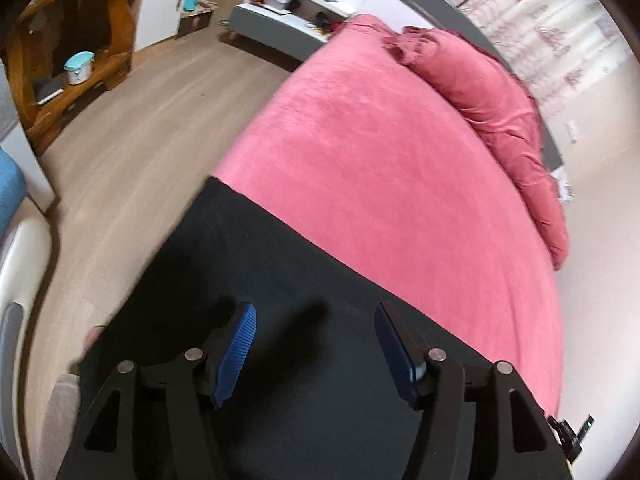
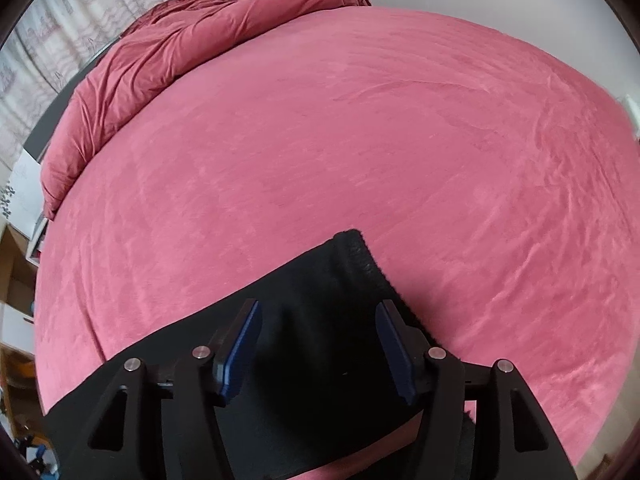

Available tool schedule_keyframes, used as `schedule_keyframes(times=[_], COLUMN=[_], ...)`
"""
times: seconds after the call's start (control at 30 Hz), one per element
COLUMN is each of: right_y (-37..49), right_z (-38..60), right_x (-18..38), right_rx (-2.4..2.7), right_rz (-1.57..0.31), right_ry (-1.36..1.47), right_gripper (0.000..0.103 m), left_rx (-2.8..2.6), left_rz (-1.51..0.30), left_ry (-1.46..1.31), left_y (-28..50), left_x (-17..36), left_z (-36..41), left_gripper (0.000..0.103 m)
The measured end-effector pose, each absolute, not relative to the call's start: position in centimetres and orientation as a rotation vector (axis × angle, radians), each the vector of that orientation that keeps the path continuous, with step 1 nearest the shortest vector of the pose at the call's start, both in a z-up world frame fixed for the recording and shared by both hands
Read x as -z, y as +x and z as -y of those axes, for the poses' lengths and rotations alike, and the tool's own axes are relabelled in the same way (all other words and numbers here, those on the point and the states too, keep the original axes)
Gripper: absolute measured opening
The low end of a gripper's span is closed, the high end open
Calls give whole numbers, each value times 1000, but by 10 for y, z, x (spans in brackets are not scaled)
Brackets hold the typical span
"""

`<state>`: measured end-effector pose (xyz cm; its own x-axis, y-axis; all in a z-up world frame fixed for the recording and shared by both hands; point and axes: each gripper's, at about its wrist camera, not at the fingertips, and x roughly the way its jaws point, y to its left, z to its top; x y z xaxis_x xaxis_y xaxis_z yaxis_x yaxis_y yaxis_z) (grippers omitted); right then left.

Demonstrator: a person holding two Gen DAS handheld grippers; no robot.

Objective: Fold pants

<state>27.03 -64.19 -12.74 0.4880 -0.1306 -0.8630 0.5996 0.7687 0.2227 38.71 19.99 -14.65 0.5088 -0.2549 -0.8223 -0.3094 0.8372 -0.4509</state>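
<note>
Black pants (image 1: 248, 264) lie flat across the near part of a pink bed cover (image 1: 380, 152), one end hanging over the bed's left edge. My left gripper (image 1: 314, 314) hovers over them with its blue pads (image 1: 240, 344) apart and no cloth pinched between them. In the right wrist view the pants' other end (image 2: 320, 280), with a ribbed band (image 2: 362, 256), rests on the pink cover (image 2: 320, 140). My right gripper (image 2: 318, 312) stands open above that end, the pads clear of the fabric.
A rumpled pink duvet (image 1: 492, 112) is heaped along the far side of the bed by the curtain. Left of the bed are wooden floor (image 1: 132, 152), a wooden shelf unit (image 1: 76, 48) and a white-grey bedside unit (image 1: 280, 20).
</note>
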Motion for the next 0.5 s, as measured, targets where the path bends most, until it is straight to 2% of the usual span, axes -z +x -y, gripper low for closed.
schedule_keyframes(times=[0.5], right_y=[307], right_z=[667], right_x=[129], right_rx=[584], right_rz=[-1010], right_ry=[544], right_gripper=[61], left_rx=[-163], left_rz=[-1102], left_ry=[-665], left_y=[416], left_x=[165], left_z=[-241], left_gripper=[63])
